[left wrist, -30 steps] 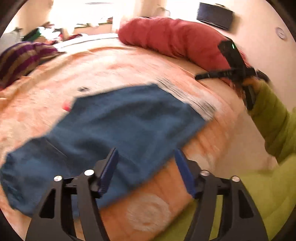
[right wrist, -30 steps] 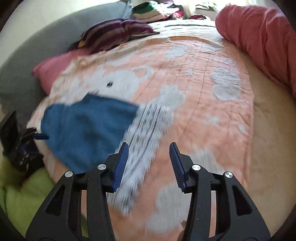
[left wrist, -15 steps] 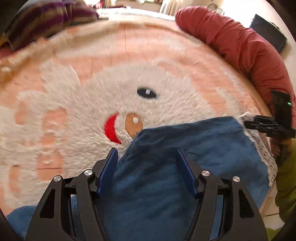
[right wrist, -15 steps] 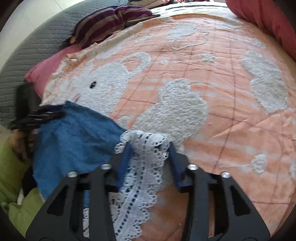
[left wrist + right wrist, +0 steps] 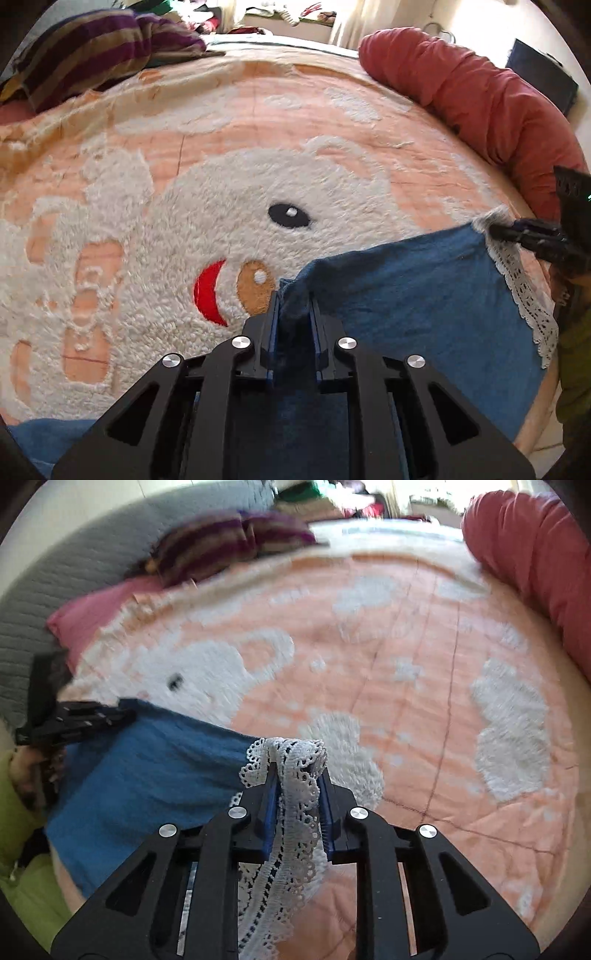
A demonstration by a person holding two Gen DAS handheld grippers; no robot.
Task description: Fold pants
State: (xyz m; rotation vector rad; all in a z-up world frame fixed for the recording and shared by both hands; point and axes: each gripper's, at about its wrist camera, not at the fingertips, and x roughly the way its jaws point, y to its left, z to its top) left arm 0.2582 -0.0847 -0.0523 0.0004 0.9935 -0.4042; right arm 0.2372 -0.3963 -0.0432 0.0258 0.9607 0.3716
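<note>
Where the left wrist cam looks fwd, the left gripper (image 5: 293,314) is clamped on a bunched corner of the blue pants (image 5: 406,295), which spread flat to its right over the peach blanket (image 5: 147,221) w/ the white bear face, while the right gripper (image 5: 517,232) pinches the lace trim (image 5: 524,291) at the far right edge, red bolster (image 5: 480,96) beyond it. From the right wrist cam (a bit blurred), the right gripper (image 5: 297,775) is closed on the lace trim (image 5: 291,812), pants (image 5: 147,760) stretching left toward the left gripper (image 5: 88,716), w/ striped cloth (image 5: 221,546) & pink pillow (image 5: 92,616) far ahead-left.
</note>
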